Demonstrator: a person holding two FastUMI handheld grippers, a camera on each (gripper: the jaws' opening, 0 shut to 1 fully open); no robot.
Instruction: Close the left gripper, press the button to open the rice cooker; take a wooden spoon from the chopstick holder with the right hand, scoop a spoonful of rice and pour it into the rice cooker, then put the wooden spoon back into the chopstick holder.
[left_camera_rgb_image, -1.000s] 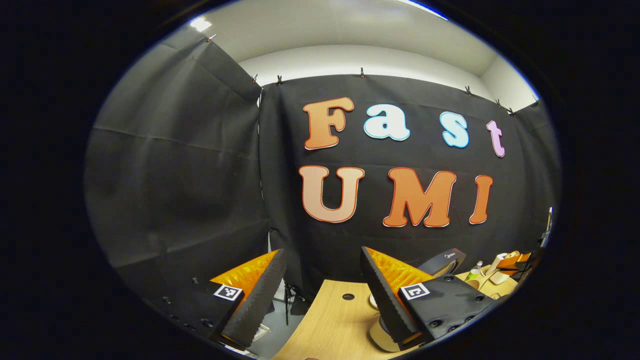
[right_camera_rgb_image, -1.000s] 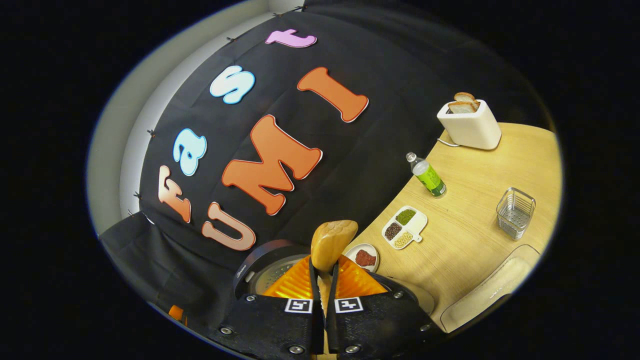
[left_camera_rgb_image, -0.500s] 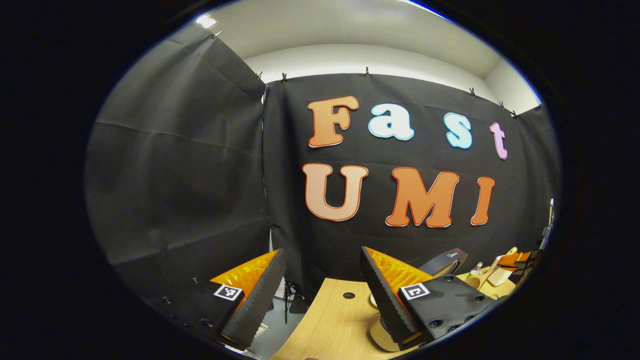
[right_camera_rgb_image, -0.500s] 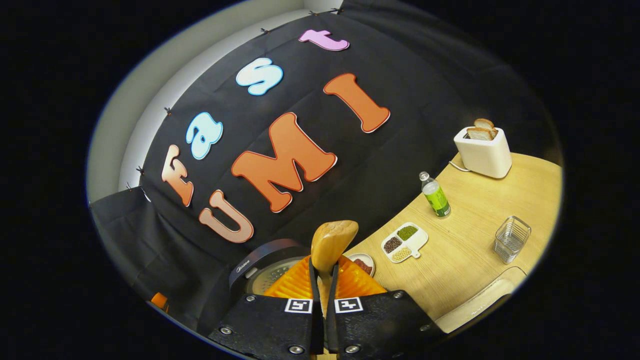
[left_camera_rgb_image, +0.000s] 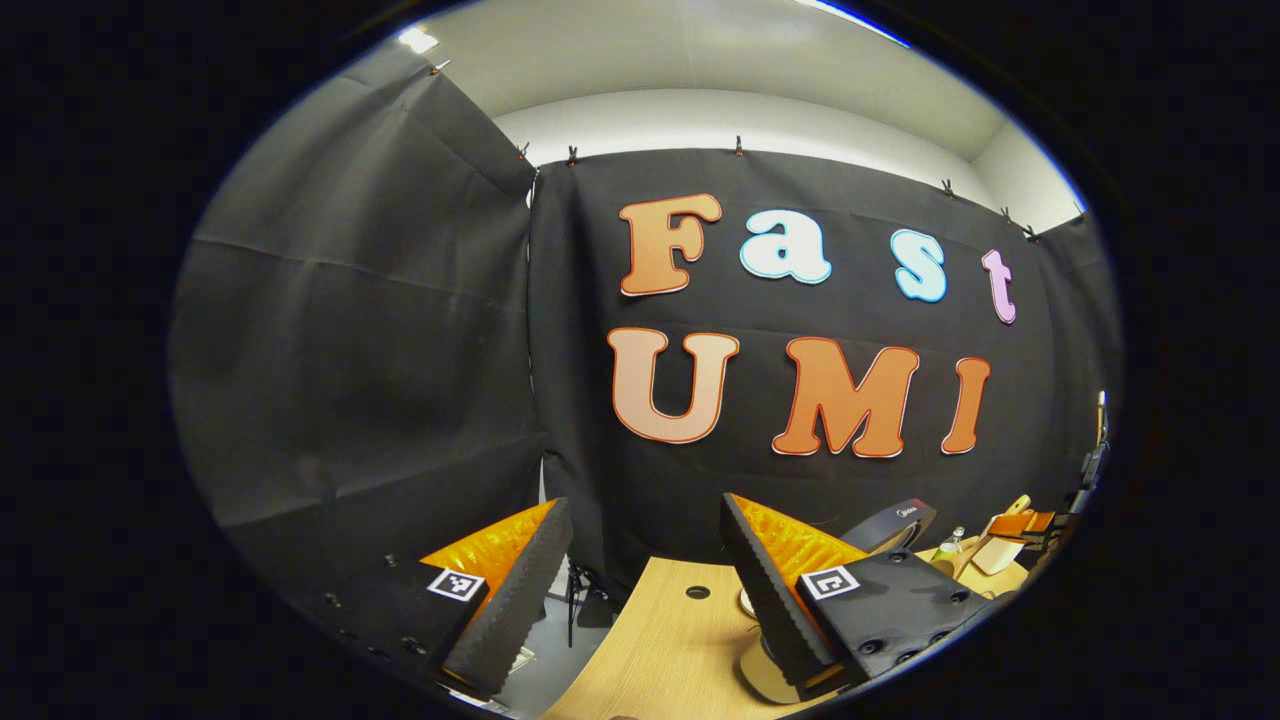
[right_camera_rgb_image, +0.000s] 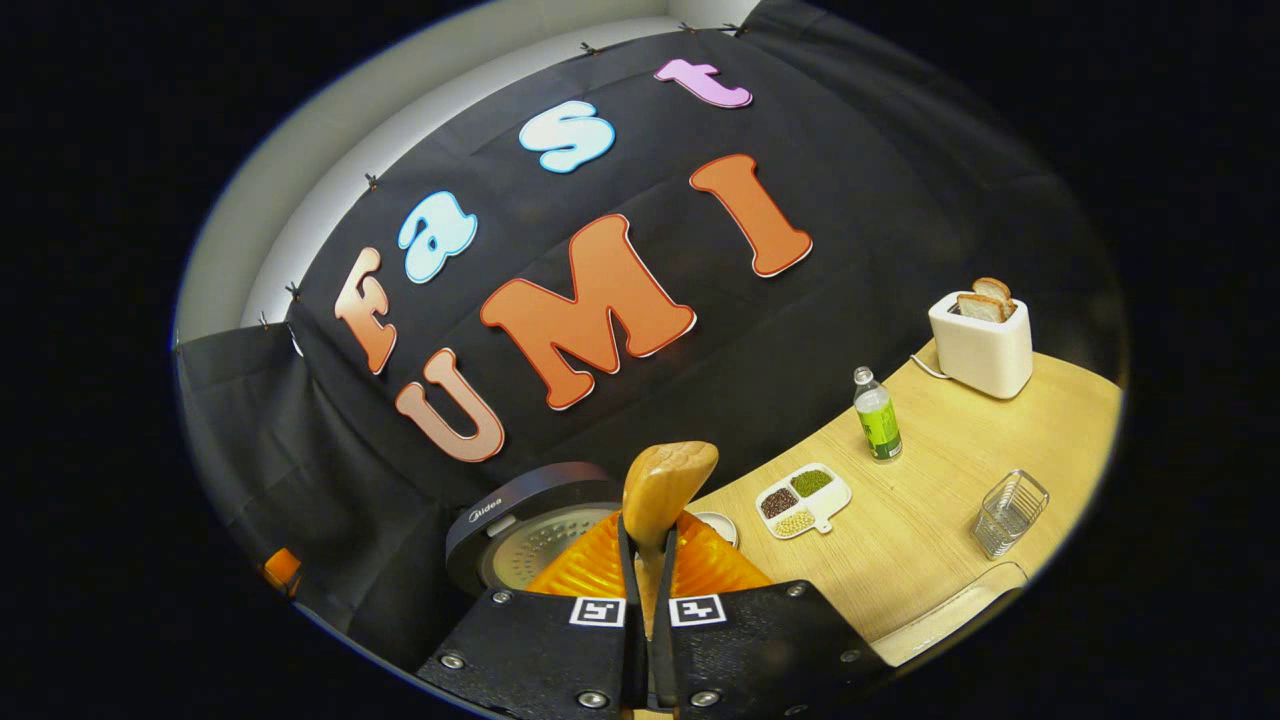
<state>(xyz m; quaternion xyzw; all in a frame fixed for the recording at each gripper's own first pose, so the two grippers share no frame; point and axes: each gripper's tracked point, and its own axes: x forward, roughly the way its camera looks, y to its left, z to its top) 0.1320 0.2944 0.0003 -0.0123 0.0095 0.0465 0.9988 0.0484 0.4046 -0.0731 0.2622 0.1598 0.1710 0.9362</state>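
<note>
My right gripper (right_camera_rgb_image: 646, 540) is shut on the handle of a wooden spoon (right_camera_rgb_image: 665, 485), whose bowl stands up between the fingers with its back to the camera; what it holds is hidden. Just behind and left stands the rice cooker (right_camera_rgb_image: 520, 515) with its dark lid raised and the metal inner plate showing. The wire chopstick holder (right_camera_rgb_image: 1006, 514) sits on the table at the right. My left gripper (left_camera_rgb_image: 642, 515) is open with nothing between its fingers, over the table's left end; the rice cooker's lid (left_camera_rgb_image: 890, 522) shows to its right.
On the wooden table (right_camera_rgb_image: 930, 500) stand a divided dish of beans (right_camera_rgb_image: 801, 495), a green-labelled bottle (right_camera_rgb_image: 877, 415) and a white toaster with bread (right_camera_rgb_image: 980, 340). A cream rounded object (right_camera_rgb_image: 945, 625) lies at the near right edge. A small plate (right_camera_rgb_image: 718, 520) peeks out behind the right fingers.
The right gripper view has rolled toward level, so the toaster, bottle and holder have slid lower in it; the spoon stays gripped. The left gripper has barely moved and stays open.
</note>
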